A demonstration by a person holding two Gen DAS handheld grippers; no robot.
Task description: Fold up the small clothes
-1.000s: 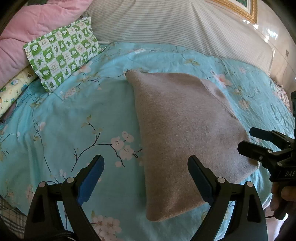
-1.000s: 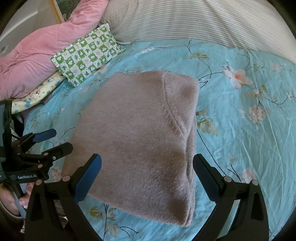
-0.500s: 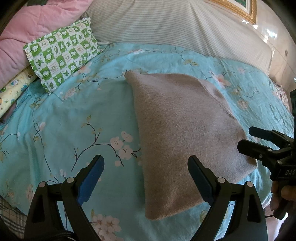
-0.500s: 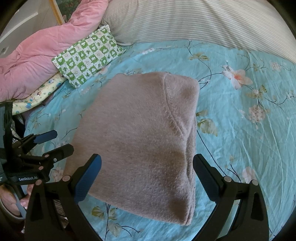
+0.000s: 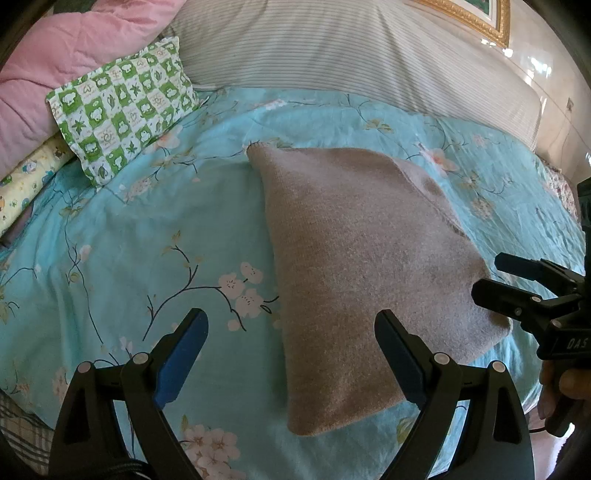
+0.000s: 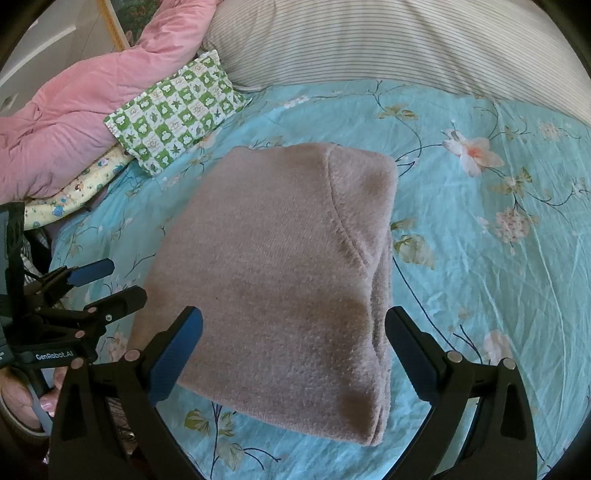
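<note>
Home bedroom: bed with floral turquoise sheet (image 5: 155, 229), striped bolster (image 5: 332, 62), pink quilt (image 6: 85, 110), framed picture (image 5: 476, 14).

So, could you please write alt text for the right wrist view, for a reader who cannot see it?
A folded beige knitted garment lies flat on a turquoise floral bedsheet, just ahead of the open right gripper, which holds nothing. The open left gripper sits at the left edge; a green-and-white checked pillow and a pink quilt lie behind.

We see a folded mauve knit garment (image 6: 280, 280) lying flat on a turquoise floral bedsheet (image 6: 498, 258). Our right gripper (image 6: 293, 350) hovers over its near edge, jaws spread wide; the left gripper (image 6: 107, 284) waits beside it, also parted.
</note>
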